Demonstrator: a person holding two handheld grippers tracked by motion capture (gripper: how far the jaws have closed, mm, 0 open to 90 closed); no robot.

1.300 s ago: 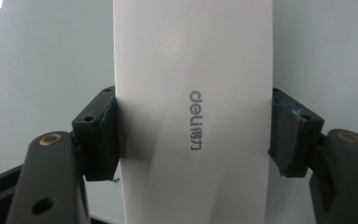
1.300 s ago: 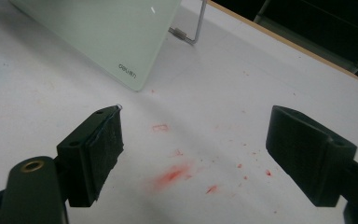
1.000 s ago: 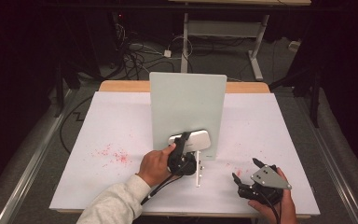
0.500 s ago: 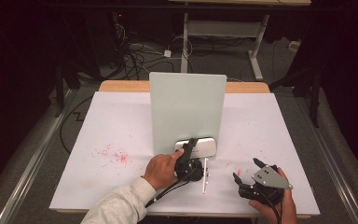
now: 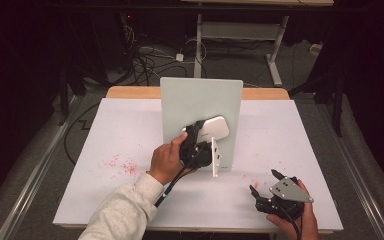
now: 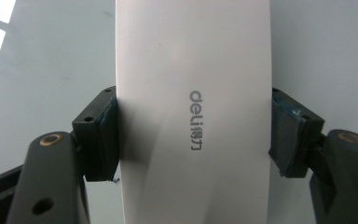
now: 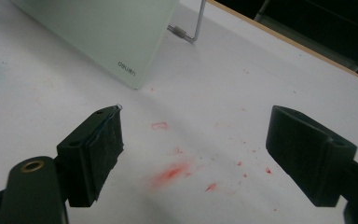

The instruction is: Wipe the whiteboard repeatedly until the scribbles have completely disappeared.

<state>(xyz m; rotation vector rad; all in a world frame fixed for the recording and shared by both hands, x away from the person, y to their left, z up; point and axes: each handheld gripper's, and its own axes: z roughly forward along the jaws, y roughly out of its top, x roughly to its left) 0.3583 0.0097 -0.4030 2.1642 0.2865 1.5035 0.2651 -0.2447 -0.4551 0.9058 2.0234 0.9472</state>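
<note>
Change since earlier: left gripper (image 5: 196, 131) and the white rounded plastic eraser block (image 5: 215, 129) it carries now sit higher against the pale green upright board (image 5: 200, 105) than half a second ago, when they were low near the board's bottom edge; the right gripper (image 5: 266, 184) has stayed at the table's near right corner.
Eraser block: smooth white slab with a grey "deli" mark (image 6: 196, 120), lying across the front face of the board in the high view, just above and left of a thin white strut (image 5: 215, 158) that stands on the table.
Eraser contact: whether it presses on the board or is just off it cannot be told.
Left claw: clamped on the eraser block, one black padded finger (image 6: 103, 136) against each long side in the left gripper view.
Left hand: a hand (image 5: 166, 161) in a light grey sleeve (image 5: 120, 210) grips the tool from below and left, its black cable trailing down towards the table edge.
Right claw: wide apart, holding nothing; both pads (image 7: 103, 140) hover over bare table in the right gripper view.
Right hand: low at the near right edge, grey three-cornered plate on top, well apart from the board.
Board: stands upright at mid-table, propped by a metal leg (image 7: 192, 29) behind its lower corner.
Table: white sheet-covered top (image 5: 300, 135) with red smudges, one patch at the left (image 5: 121, 164) and one between the right jaws (image 7: 172, 171).
</note>
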